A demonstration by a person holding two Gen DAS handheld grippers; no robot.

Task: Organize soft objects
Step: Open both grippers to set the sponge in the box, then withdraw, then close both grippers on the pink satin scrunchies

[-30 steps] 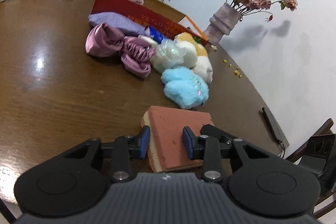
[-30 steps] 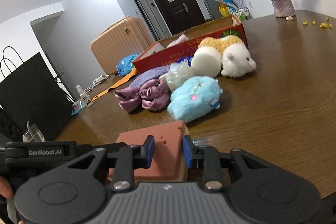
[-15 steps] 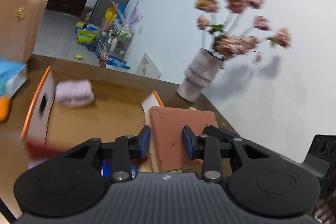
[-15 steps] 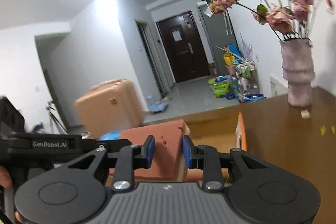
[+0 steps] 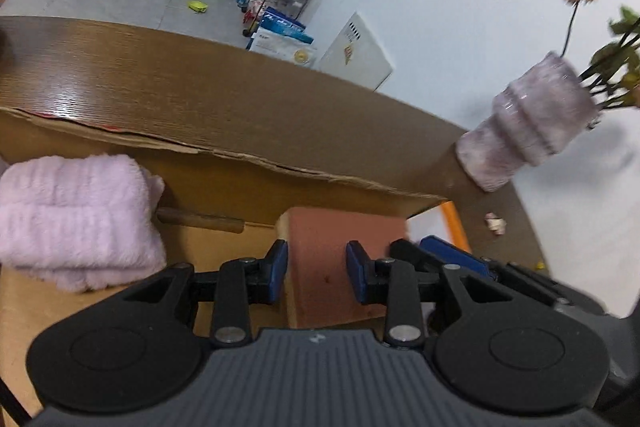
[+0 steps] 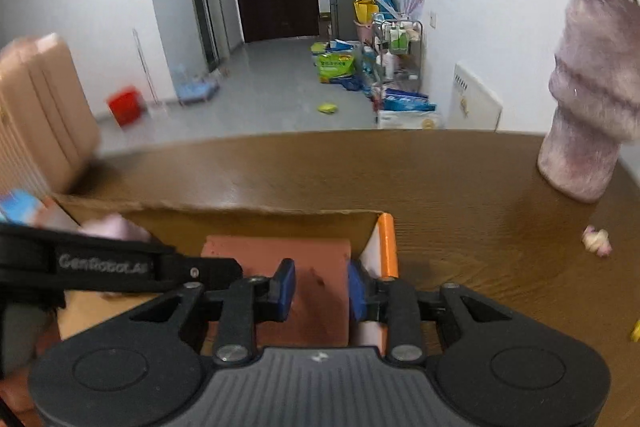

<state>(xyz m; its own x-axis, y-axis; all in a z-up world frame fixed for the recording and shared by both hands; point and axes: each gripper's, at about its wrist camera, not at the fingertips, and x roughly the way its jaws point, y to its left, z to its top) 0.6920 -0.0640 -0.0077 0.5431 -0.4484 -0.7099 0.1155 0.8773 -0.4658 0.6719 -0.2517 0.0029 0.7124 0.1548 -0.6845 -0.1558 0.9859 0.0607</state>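
Both claws grip one terracotta-coloured sponge block (image 5: 344, 247), the left claw (image 5: 316, 267) pinching one side and the right claw (image 6: 320, 287) the other, blue pads pressed into its faces. The block hangs inside the open cardboard box (image 5: 224, 163), near the corner with the orange edge (image 6: 387, 243), just beside the far wall. A folded pale pink fluffy towel (image 5: 76, 219) already lies in the box, to the left of the block and apart from it.

The step in hand looks like the placing of the sponge in the box; whether its underside touches the box floor I cannot tell. The next move likely calls for lowering it until it rests flat, then parting both claws together so neither drags it sideways, and lifting clear of the box wall.

On the arm of the other tool, seen in the right wrist view, white lettering reads "GenRobot.AI" (image 6: 103, 263), slightly blurred. A fuzzy lilac vase (image 6: 588, 115) stands on the wooden counter (image 6: 460, 187) beyond the box
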